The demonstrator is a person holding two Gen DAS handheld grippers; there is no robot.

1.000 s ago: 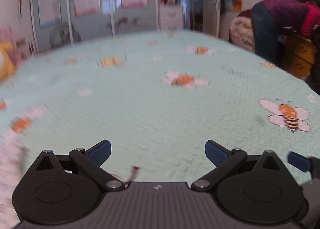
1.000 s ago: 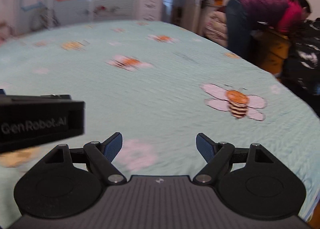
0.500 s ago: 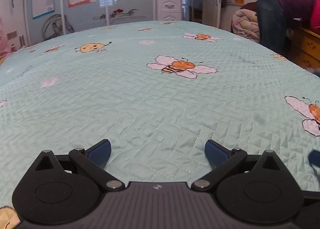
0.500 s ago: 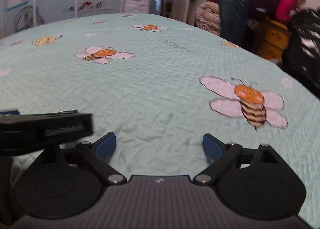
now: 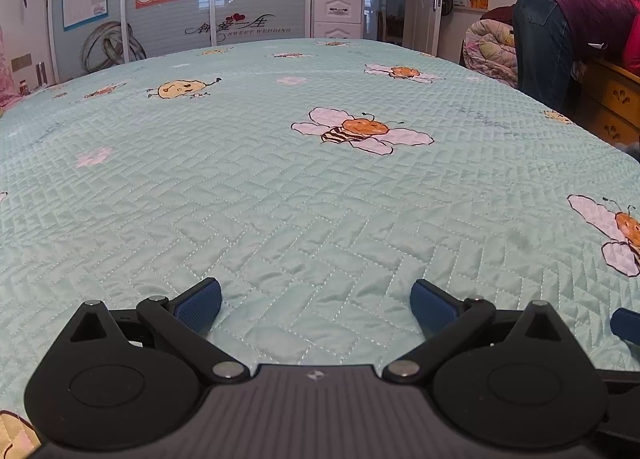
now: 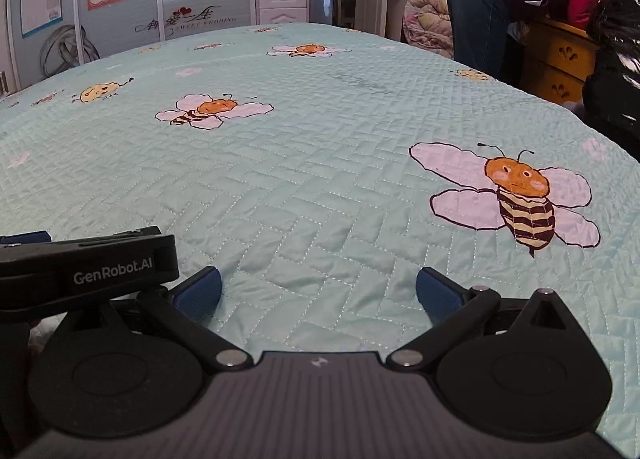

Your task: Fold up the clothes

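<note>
No garment shows in either view. My left gripper (image 5: pixel 316 301) stands open low over the mint quilted bedspread (image 5: pixel 280 187), nothing between its blue pads. My right gripper (image 6: pixel 318 293) hovers just as low over the same bedspread (image 6: pixel 320 163); its jaws are opening, wide apart, and hold nothing. The black body of the left gripper (image 6: pixel 86 265) lies at the left edge of the right wrist view, close beside the right one. A blue fingertip (image 5: pixel 626 325) of the right gripper peeks in at the right edge of the left wrist view.
Bee prints (image 6: pixel 516 195) dot the bedspread. A person (image 5: pixel 576 35) bends over a wooden dresser (image 5: pixel 612 99) past the bed's right edge. A rolled quilt (image 5: pixel 490 51), a white drawer unit (image 5: pixel 338 17) and wardrobe doors with posters (image 5: pixel 160 19) stand behind the bed. A dark bag (image 6: pixel 616 71) sits at right.
Both views dropped closer to the bedspread and went from blurred to sharp. The right gripper's fingers spread wider. The left gripper stayed open and has held still lately.
</note>
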